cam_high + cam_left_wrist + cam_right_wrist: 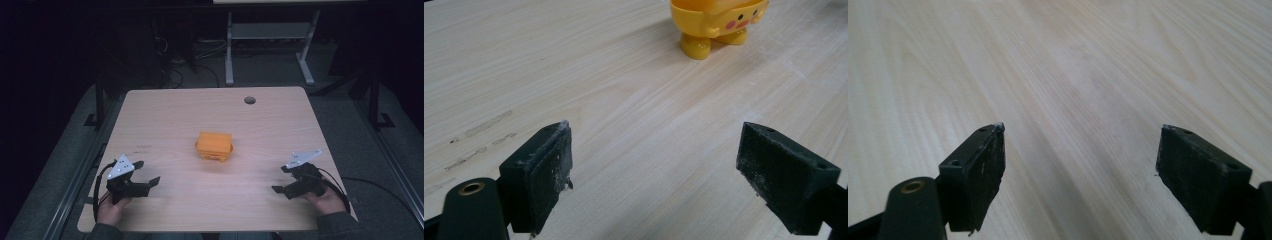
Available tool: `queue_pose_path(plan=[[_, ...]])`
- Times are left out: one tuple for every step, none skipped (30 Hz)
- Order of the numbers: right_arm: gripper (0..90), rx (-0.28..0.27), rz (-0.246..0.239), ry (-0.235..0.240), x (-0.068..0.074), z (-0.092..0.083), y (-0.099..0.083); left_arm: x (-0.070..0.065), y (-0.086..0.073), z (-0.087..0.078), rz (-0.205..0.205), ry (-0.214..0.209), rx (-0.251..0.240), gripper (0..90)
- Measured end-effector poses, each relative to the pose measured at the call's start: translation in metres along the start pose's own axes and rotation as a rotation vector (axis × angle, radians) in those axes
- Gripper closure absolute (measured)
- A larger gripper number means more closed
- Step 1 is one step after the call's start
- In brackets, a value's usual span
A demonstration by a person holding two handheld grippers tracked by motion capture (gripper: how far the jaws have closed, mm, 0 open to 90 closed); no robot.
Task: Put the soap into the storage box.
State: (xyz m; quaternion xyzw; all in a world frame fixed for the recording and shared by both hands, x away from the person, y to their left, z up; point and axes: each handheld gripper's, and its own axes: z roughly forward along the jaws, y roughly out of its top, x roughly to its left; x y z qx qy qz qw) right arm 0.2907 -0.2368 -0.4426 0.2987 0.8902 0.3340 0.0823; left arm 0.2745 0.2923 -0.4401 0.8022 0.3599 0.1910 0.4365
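Yellow-orange toy figure (215,145) upright at mid-desk (165,115), ahead of and between left gripper (144,176) and right gripper (281,180), well apart from both; fingers (541,175) of each spread wide, empty, low over the wood.

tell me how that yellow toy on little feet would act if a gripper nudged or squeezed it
The yellow toy looks like glossy hard plastic, so probably stiff and a bit slippery between jaws. It stands on small stubby feet under a wider body, so a high push may tip it. Likely light.
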Motion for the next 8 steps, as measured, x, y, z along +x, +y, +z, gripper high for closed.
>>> queue_pose_path(plan=[[18.5,-0.024,0.024,0.0,0.001,0.0,-0.005,-0.001,0.0,0.0,0.0,-0.002,0.001,14.1],[19.0,-0.048,0.044,0.006,0.003,-0.001,-0.01,-0.001,0.0,0.001,0.003,-0.005,-0.002,14.1],[18.5,-0.052,0.058,0.009,0.005,-0.001,-0.013,-0.002,0.0,0.001,0.003,-0.008,0.0,14.1],[16.9,-0.043,0.063,-0.002,0.007,-0.001,-0.015,-0.003,0.001,0.001,0.009,-0.011,0.002,14.1],[15.4,-0.043,0.061,-0.015,0.01,-0.001,-0.017,-0.004,0.001,0.001,0.004,-0.012,0.0,14.1],[15.4,-0.045,0.064,-0.026,0.012,-0.001,-0.019,-0.004,0.001,0.001,0.004,-0.014,0.001,14.1],[14.7,-0.047,0.063,-0.032,0.015,-0.002,-0.02,-0.004,0.001,0.001,0.004,-0.013,0.001,14.1],[14.5,-0.053,0.059,-0.079,0.02,-0.002,-0.02,-0.004,0.001,0.001,0.006,-0.011,0.002,14.1]])
